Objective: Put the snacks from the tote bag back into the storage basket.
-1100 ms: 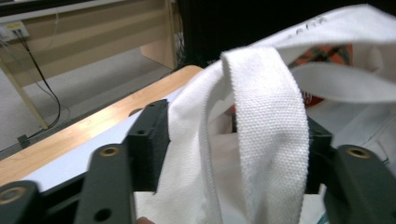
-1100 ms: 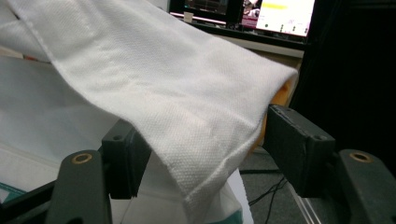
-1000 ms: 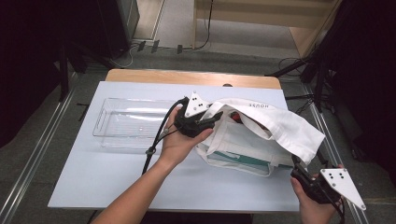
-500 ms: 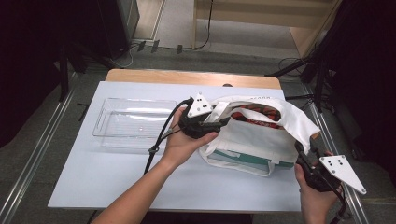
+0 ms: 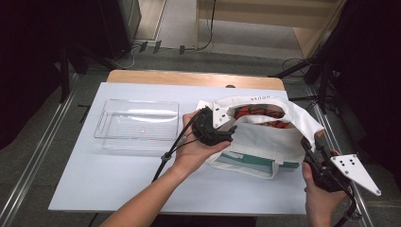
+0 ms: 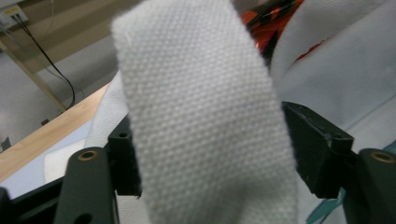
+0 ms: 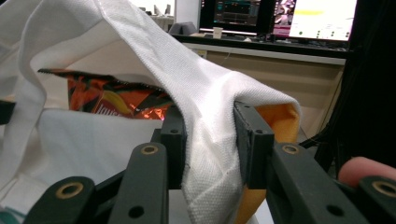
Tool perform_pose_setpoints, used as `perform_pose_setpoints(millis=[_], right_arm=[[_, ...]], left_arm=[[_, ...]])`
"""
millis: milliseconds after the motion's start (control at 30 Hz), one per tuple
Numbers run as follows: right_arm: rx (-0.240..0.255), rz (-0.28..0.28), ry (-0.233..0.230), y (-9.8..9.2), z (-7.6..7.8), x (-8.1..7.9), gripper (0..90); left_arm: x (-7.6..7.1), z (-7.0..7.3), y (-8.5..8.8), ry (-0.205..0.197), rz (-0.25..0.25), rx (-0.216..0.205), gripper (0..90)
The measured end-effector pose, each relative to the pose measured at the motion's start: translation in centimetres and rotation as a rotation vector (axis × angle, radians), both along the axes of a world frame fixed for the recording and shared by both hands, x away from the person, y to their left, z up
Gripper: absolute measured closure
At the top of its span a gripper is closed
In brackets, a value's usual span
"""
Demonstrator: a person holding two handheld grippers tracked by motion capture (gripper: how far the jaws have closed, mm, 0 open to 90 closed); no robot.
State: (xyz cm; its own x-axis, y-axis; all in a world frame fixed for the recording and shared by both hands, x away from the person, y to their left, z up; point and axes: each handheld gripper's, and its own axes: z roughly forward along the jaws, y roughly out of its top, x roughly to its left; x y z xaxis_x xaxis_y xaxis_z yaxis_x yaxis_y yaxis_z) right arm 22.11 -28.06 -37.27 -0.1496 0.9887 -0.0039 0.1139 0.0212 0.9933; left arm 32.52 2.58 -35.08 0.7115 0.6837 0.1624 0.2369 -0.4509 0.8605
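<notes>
A white tote bag (image 5: 257,142) lies on the table right of centre, its mouth held up with an orange snack packet (image 5: 255,112) inside. My left gripper (image 5: 229,133) is at the bag's left rim. In the left gripper view a white strap (image 6: 205,93) hangs between the jaws of the left gripper (image 6: 212,135); they have just been opening and no longer pinch it. My right gripper (image 5: 309,142) is at the bag's right end. It has just closed, and in the right gripper view the right gripper (image 7: 210,135) pinches a fold of the bag's fabric (image 7: 187,79) beside the packet (image 7: 112,100).
A clear plastic tray (image 5: 101,125) stands empty left of the bag. A teal item (image 5: 246,163) shows at the bag's near side. The white tabletop (image 5: 118,184) ends at a wooden strip (image 5: 189,78) at the back. Monitors (image 7: 280,16) stand beyond the table.
The right gripper rose to the bag's right end and closed on its fabric. The left gripper shifted right and down a little and its jaws opened. The bag's mouth now gapes, showing the packet.
</notes>
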Motion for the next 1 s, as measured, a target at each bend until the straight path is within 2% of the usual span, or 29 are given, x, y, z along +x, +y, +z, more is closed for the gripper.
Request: perform_pose_setpoints(millis=[33,100,133,200,300,367,467,567,600,667,733,767,800,900,1000], right_arm=[[0.004,-0.011,-0.003,0.0,0.1,0.0,66.1],[0.01,-0.027,-0.004,0.0,0.2,0.2,57.4],[-0.001,-0.039,-0.009,0.0,0.4,0.2,53.0],[-0.017,-0.057,-0.013,0.2,0.7,0.3,49.3],[-0.049,-0.031,-0.027,0.4,1.5,0.2,48.8],[-0.075,-0.032,-0.003,0.4,1.8,0.6,49.4],[-0.083,-0.041,0.01,0.5,2.1,0.9,49.5],[-0.108,-0.003,-0.016,0.9,2.3,0.8,47.3],[-0.117,0.022,-0.019,1.2,2.5,0.8,46.6],[-0.131,0.031,-0.013,1.6,2.6,0.9,47.0],[-0.147,0.047,0.001,2.0,2.6,1.2,50.5],[-0.15,0.043,0.007,2.1,2.6,1.3,53.5],[-0.149,0.052,0.008,2.2,2.6,1.4,62.5],[-0.141,0.084,0.001,2.3,2.8,1.4,78.5],[-0.132,0.103,-0.006,2.7,3.3,1.3,84.2]], left_arm=[[-0.3,0.1,0.2,-0.004,-0.012,-0.028,28.8],[-0.4,0.3,0.5,-0.005,-0.019,-0.066,28.8],[-0.4,0.4,0.6,-0.004,-0.019,-0.071,28.9],[-0.3,0.4,0.8,-0.003,-0.01,-0.064,30.5],[0.0,0.1,0.9,0.008,0.013,-0.038,32.9],[0.0,0.0,0.9,0.011,0.012,-0.037,34.8],[-0.3,0.0,1.0,0.001,0.013,-0.05,35.0],[-0.4,-0.1,1.0,-0.001,0.007,-0.05,35.2],[-0.3,0.0,1.1,0.004,0.002,-0.059,37.0],[-0.4,0.0,1.1,-0.008,-0.004,-0.053,41.8],[-0.6,0.1,1.1,-0.028,0.004,-0.042,50.0],[-0.8,0.2,1.2,-0.031,0.005,-0.061,50.8],[-0.9,0.3,1.3,-0.033,0.001,-0.068,50.4],[-1.5,0.5,1.4,-0.046,-0.026,-0.115,43.6],[-2.2,0.4,1.1,-0.065,-0.035,-0.11,34.0]])
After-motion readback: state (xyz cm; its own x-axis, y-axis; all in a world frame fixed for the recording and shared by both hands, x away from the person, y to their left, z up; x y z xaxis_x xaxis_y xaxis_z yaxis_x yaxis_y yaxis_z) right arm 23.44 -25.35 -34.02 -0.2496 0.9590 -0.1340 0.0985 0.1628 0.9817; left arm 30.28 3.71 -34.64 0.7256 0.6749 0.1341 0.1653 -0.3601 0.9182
